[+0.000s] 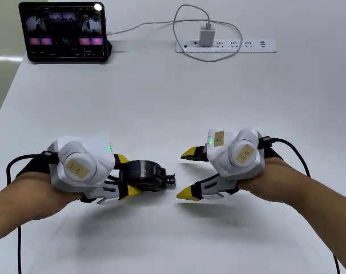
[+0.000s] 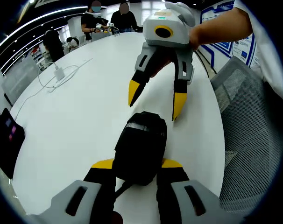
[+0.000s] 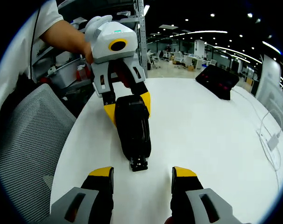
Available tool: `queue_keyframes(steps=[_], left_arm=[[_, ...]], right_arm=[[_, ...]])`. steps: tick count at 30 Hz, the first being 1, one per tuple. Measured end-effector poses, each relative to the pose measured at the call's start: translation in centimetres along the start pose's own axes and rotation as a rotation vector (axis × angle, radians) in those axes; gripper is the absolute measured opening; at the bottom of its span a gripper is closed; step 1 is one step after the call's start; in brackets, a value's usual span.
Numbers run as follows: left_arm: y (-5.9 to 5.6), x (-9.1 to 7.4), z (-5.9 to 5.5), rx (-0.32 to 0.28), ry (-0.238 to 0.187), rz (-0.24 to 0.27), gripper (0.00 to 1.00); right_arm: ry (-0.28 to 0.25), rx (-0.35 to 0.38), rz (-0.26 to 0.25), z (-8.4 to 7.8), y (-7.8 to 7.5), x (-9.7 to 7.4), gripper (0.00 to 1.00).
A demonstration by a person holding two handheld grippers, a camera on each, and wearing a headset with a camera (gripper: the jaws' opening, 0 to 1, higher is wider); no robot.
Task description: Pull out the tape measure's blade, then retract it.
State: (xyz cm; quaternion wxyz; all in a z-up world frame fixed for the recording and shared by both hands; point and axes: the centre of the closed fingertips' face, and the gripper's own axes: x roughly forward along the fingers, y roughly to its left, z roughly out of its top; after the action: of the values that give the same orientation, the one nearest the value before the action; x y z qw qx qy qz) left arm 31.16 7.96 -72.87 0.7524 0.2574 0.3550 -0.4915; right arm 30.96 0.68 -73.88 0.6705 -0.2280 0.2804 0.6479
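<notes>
One black tape measure (image 1: pixel 149 174) pinched by left gripper (image 1: pixel 127 175), right gripper (image 1: pixel 186 173) jaws spread, one tablet (image 1: pixel 64 31), one power strip (image 1: pixel 227 45)

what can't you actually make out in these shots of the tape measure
- Head view: the tape measure has its rear hidden between the jaws of the left gripper.
- Right gripper view: blade markings are hidden inside the case; the end hook sticks out.
- Left gripper view: that hook is hidden behind the case.
- Head view: the tablet screen is too small to read.

text: none legible | stickers (image 1: pixel 77 167): too small; tablet screen (image 1: pixel 63 29): blurred
</notes>
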Motion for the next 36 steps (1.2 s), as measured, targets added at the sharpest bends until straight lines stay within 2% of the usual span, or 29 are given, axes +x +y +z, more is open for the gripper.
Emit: queue_keyframes(steps=[5, 18, 24, 36], left_arm=[[0.1, 0.0, 0.0, 0.001, -0.004, -0.004, 0.28], [0.1, 0.1, 0.0, -0.011, -0.001, -0.002, 0.28], [0.1, 0.1, 0.0, -0.016, -0.002, 0.000, 0.28], [0.1, 0.1, 0.0, -0.021, -0.001, 0.004, 0.28]], right_arm=[[-0.001, -0.013, 0.010, 0.0, 0.1, 0.6, 0.38], [-0.025, -0.019, 0.045, 0.4, 0.6, 1.7, 0.23], [-0.021, -0.037, 0.044, 0.2, 0.7, 2.1, 0.16], [-0.028, -0.048, 0.035, 0.3, 0.3, 2.4, 0.13]])
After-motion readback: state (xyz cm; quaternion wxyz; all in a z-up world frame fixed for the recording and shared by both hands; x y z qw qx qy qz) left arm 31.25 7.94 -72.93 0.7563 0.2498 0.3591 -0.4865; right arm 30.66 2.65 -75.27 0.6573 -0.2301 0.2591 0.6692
